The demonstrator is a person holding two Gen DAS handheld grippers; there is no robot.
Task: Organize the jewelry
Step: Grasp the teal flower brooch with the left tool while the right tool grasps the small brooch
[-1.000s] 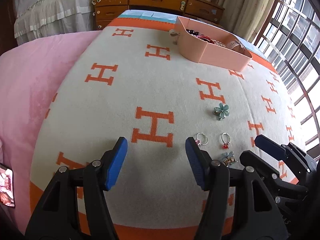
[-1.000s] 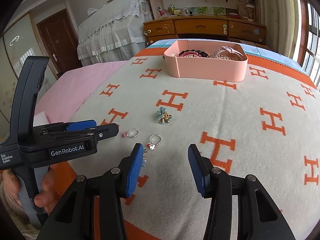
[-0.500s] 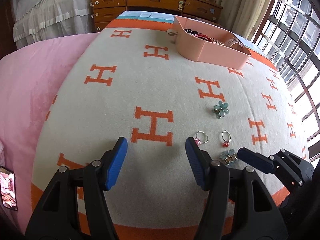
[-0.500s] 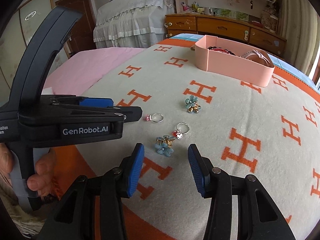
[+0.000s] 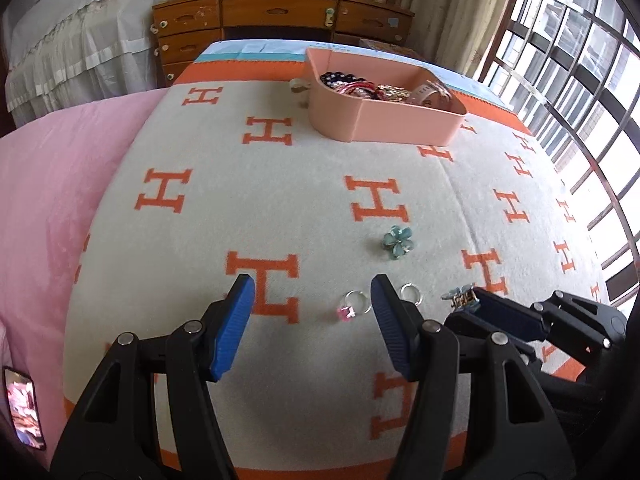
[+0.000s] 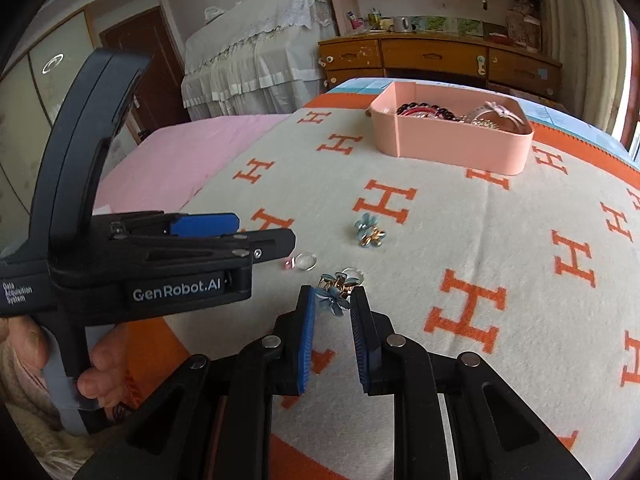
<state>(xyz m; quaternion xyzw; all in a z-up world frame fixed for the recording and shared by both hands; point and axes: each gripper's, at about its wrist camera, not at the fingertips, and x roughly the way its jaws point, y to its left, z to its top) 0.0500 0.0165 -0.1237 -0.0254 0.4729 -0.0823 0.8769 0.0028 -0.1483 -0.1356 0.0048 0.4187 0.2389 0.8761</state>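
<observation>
On a bed, a cream blanket (image 5: pixel 304 208) patterned with orange H letters carries the jewelry. The right gripper (image 6: pixel 332 300) points down at a blue flower hair clip (image 6: pixel 334 294) with a gold clasp; its jaws are closing, and the clip sits right between the blue pads (image 6: pixel 306 332), which touch or nearly touch its petals. From the left wrist view the same clip (image 5: pixel 460 297) shows at the tip of the right gripper's jaws.

The left gripper (image 5: pixel 312 296) hangs above the blanket with its jaws apart and nothing between them. Just beside its right pad lie a ring with a pink stone (image 5: pixel 352 307) and a second silver ring (image 5: pixel 411 293), partly hidden by that pad. A second blue flower clip (image 5: pixel 398 242) lies farther out on the blanket, apart from the rings.

Toward the far end of the blanket stands a pink tray (image 5: pixel 404 126) already holding beaded bracelets (image 5: pixel 348 82) and a pink watch strap (image 6: pixel 500 114). A person's fingers (image 6: pixel 100 376) wrap the left gripper's handle.
</observation>
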